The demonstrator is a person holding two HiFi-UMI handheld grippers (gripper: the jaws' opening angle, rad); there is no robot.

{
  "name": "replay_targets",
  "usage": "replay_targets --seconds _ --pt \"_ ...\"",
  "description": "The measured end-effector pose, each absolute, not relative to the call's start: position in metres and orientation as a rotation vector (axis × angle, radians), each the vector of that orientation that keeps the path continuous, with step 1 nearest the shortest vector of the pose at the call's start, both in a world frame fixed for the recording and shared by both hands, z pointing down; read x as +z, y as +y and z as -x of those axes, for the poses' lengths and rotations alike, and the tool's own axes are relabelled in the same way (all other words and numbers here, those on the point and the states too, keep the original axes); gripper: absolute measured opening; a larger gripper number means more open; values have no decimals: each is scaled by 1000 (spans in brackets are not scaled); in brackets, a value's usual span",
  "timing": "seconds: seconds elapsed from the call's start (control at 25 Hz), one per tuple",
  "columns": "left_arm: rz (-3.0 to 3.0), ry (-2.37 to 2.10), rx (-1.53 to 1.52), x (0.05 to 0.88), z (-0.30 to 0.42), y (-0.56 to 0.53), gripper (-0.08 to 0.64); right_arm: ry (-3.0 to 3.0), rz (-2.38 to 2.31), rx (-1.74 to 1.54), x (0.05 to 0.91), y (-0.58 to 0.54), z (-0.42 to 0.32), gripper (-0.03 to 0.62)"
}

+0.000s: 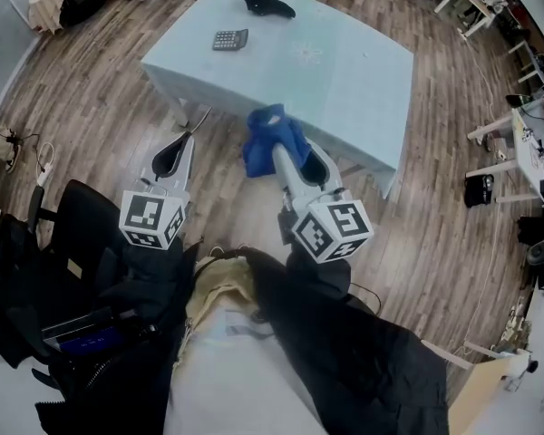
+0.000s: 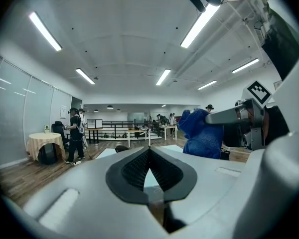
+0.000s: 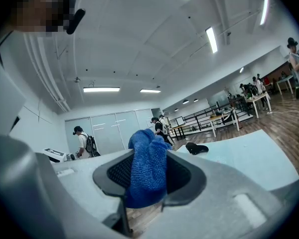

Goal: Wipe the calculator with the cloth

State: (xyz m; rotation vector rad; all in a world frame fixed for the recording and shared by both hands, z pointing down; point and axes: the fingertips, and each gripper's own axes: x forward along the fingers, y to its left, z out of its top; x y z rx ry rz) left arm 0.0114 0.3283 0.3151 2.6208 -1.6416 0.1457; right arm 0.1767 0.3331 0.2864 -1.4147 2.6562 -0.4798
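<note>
A wooden floor (image 1: pixel 100 107) fills the room, and on it stands a pale blue table (image 1: pixel 363 71), seen cornerwise from the head view. Below it in that view is the person's dark jacket (image 1: pixel 344 352), from which the 2 grippers reach forward, each with 1 marker cube at its rear.

The right gripper (image 3: pixel 149 177) is level with the table's near edge. Its jaws are clamped on a blue cloth (image 1: pixel 270 136), which bunches up above the pads and hangs a little beneath them. The left gripper (image 2: pixel 149 151) is held beside it over the floor, short of the table. Its jaws are pressed together at the tips with nothing between them; only a thin sliver of table shows through the gap lower down.

A black object (image 1: pixel 267 1) lies near the table's far corner. The calculator (image 1: pixel 229 40) lies flat, keys up, near the table's far left edge, close to the black object and well apart from both grippers and the cloth.
</note>
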Motion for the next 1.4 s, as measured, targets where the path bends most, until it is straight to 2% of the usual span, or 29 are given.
replay_targets --seconds 0.4,0.72,1.0,1.4 --pt "-2566 -1608 185 343 -35 329 3 2666 1410 -566 312 335 -199 147" --pt "-2537 -1568 203 360 -21 262 3 2666 1428 -630 328 275 -184 149" --pt "-2588 -1550 100 339 -26 233 2 2650 1472 -528 304 258 -191 149" --pt "-2539 -1517 87 345 15 131 3 2671 1496 -564 303 156 -150 149"
